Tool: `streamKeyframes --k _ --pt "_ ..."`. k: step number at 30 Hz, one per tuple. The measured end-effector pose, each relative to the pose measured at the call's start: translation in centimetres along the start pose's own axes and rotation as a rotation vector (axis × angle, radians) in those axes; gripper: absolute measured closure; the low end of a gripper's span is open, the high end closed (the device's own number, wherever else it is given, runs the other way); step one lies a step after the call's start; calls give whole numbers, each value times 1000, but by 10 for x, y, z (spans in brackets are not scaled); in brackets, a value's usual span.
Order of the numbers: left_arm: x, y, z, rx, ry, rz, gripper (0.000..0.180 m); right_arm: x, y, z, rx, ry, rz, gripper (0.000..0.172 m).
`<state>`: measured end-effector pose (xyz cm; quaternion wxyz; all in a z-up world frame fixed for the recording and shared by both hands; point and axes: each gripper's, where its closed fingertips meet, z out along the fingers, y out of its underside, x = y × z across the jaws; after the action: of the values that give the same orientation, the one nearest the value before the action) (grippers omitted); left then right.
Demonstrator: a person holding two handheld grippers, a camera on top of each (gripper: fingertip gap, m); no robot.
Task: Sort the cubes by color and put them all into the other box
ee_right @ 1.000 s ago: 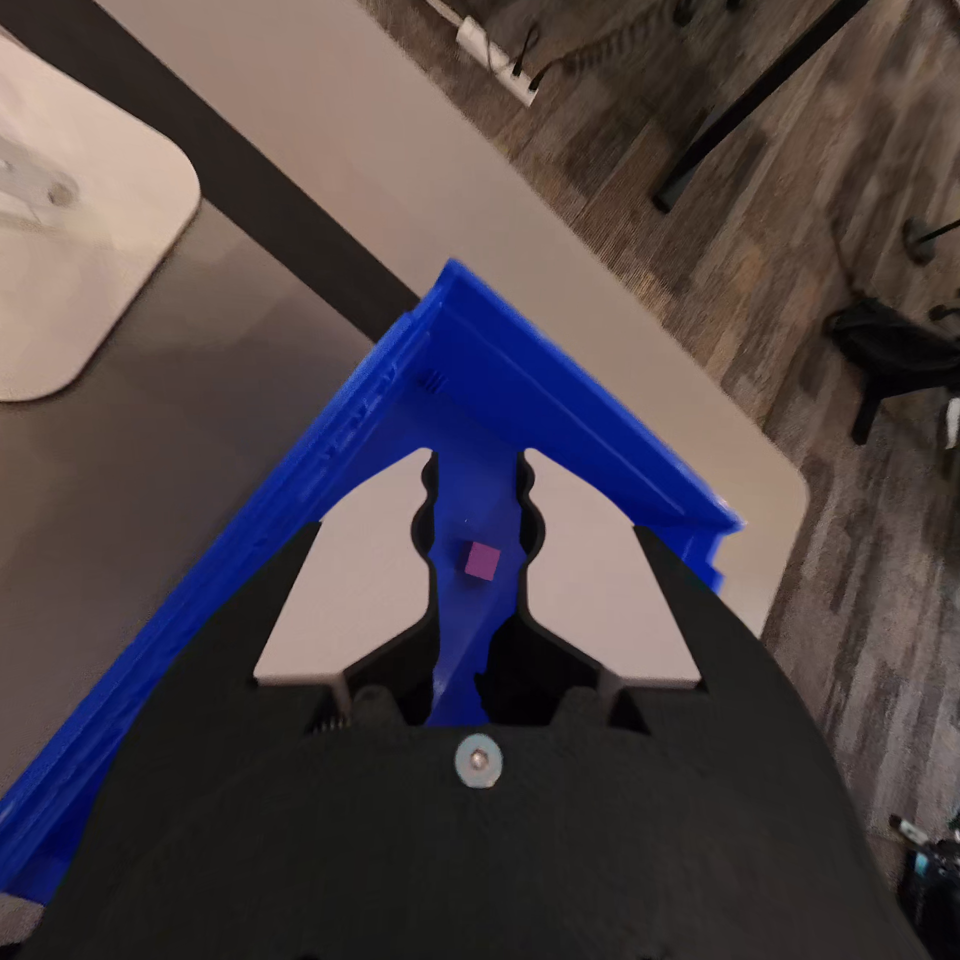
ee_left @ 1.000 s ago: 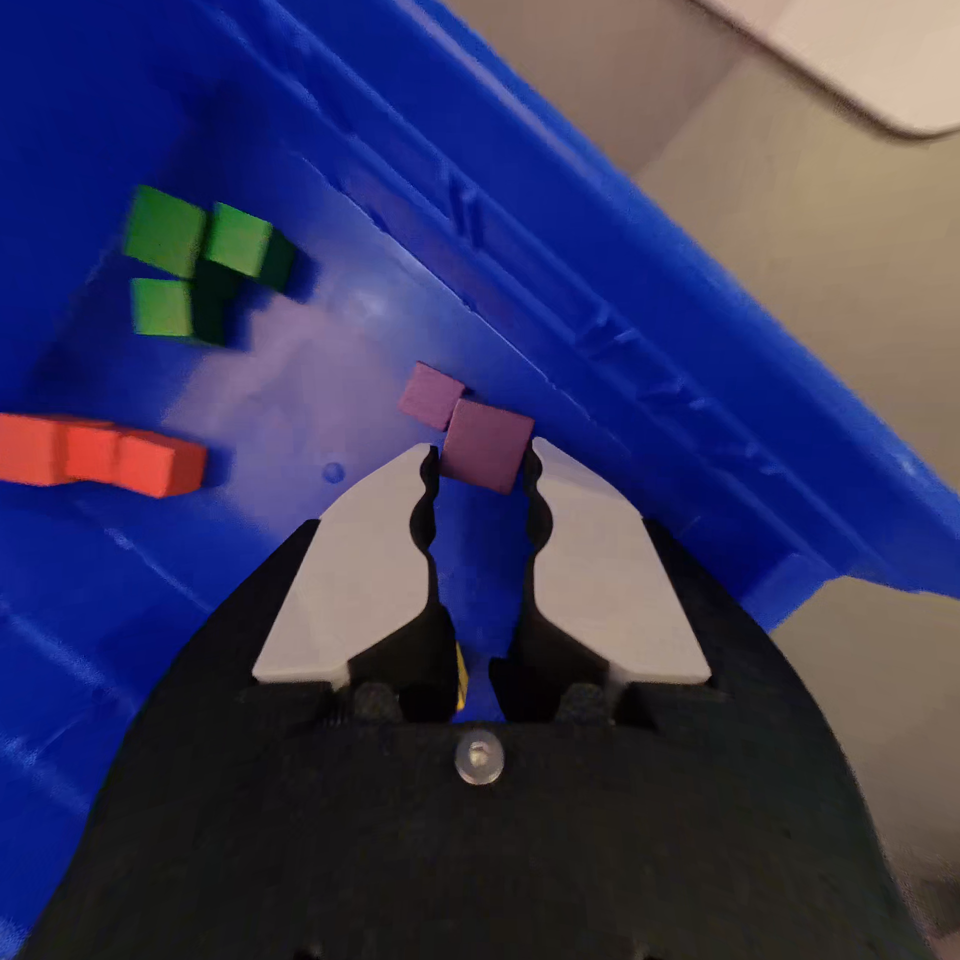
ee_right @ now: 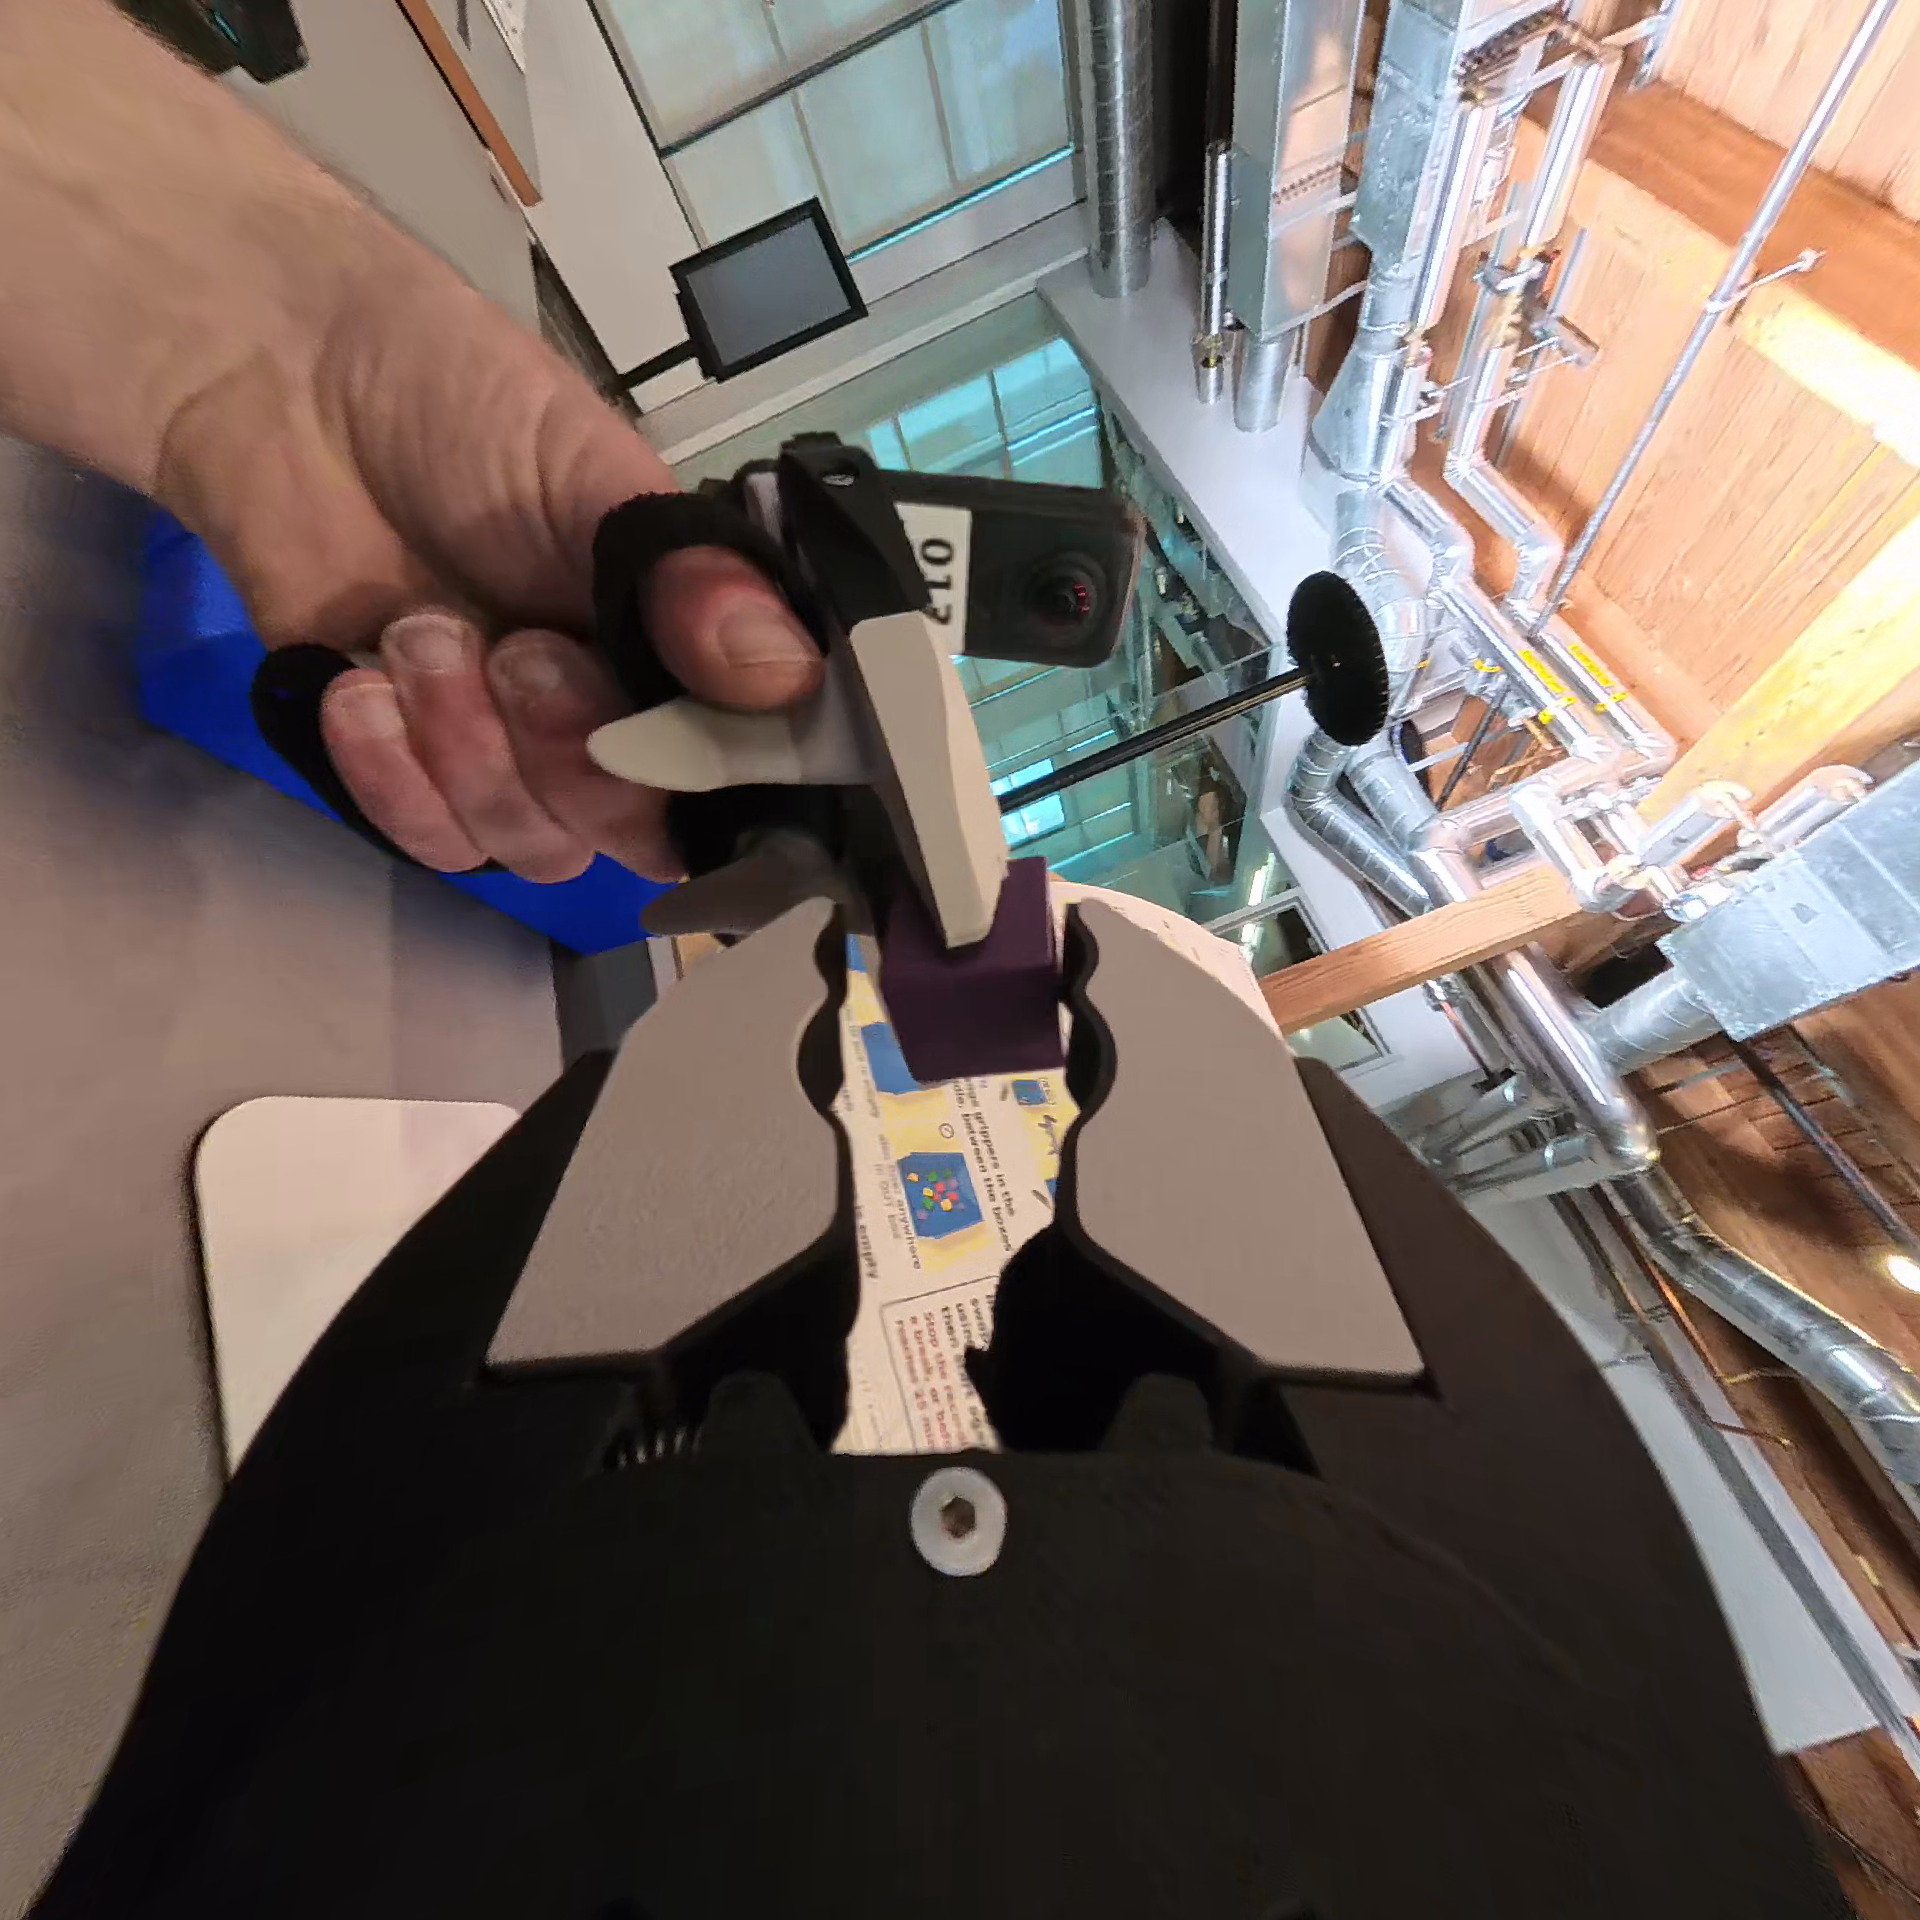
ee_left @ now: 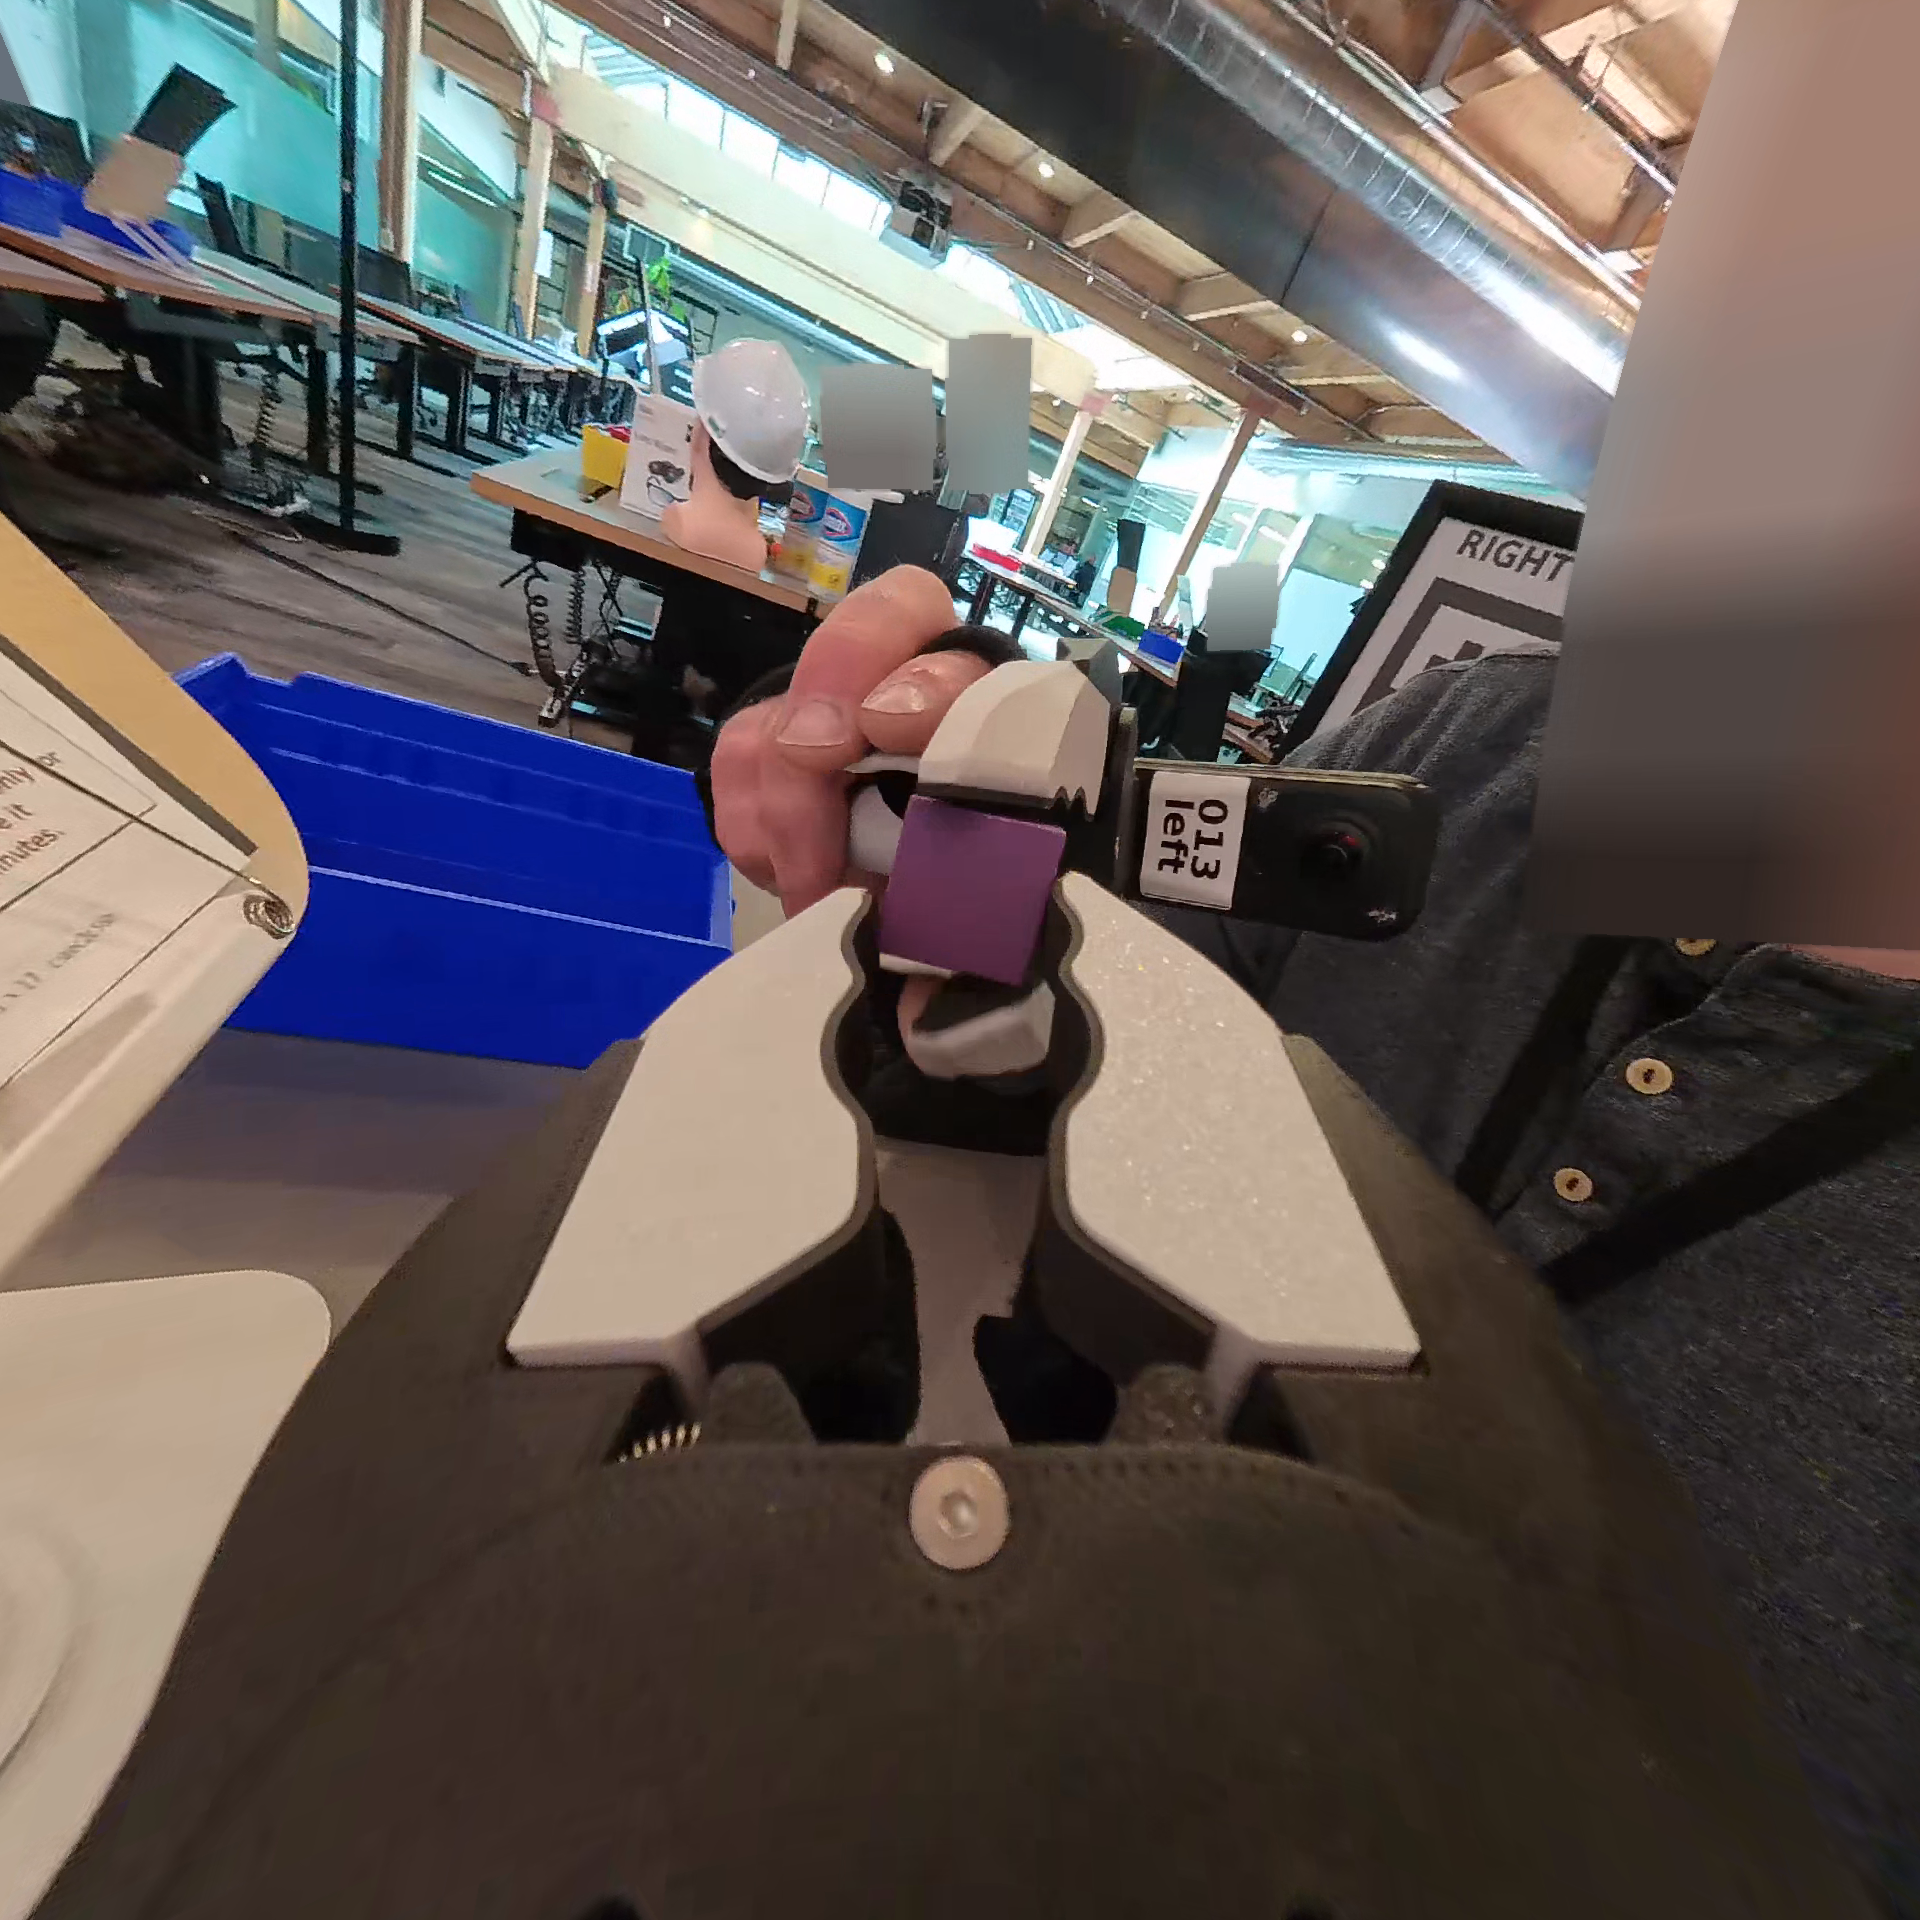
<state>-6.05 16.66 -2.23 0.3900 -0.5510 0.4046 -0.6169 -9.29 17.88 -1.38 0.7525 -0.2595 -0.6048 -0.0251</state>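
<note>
My left gripper (ee_left: 966, 920) is shut on a purple cube (ee_left: 966, 894) and holds it in the air, away from the blue box (ee_left: 468, 831). My right gripper faces it: in the left wrist view its fingers (ee_left: 1003, 743) stand above and below the cube. In the right wrist view my right gripper (ee_right: 951, 935) is open around the same cube (ee_right: 987, 1008). The cube lies against its right pad, with a gap at its left pad. One of the left gripper's fingers (ee_right: 935, 831) presses on the cube's near face.
A person's hands (ee_left: 790, 748) (ee_right: 416, 582) hold the grippers, close to a dark shirt (ee_left: 1662, 1039). A printed sheet on a board (ee_left: 83, 831) and a white pad (ee_left: 135, 1403) lie at the left. The blue box (ee_right: 208, 665) lies behind the hand.
Both grippers have risen out of the blue boxes and now face each other in the air. The left still holds its purple cube. The right jaws have widened and stand around that cube.
</note>
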Motion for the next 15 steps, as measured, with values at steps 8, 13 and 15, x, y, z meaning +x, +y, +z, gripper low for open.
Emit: streamKeyframes --k 8,13,15 --pt "7 -2 5 36 68 -40 152 8 -3 -7 14 15 -22 143" --pt "9 -15 -5 82 25 -2 150 31 5 -15 -5 52 47 143" --pt "9 -22 -17 80 -25 37 151 51 24 -22 -67 94 42 143"
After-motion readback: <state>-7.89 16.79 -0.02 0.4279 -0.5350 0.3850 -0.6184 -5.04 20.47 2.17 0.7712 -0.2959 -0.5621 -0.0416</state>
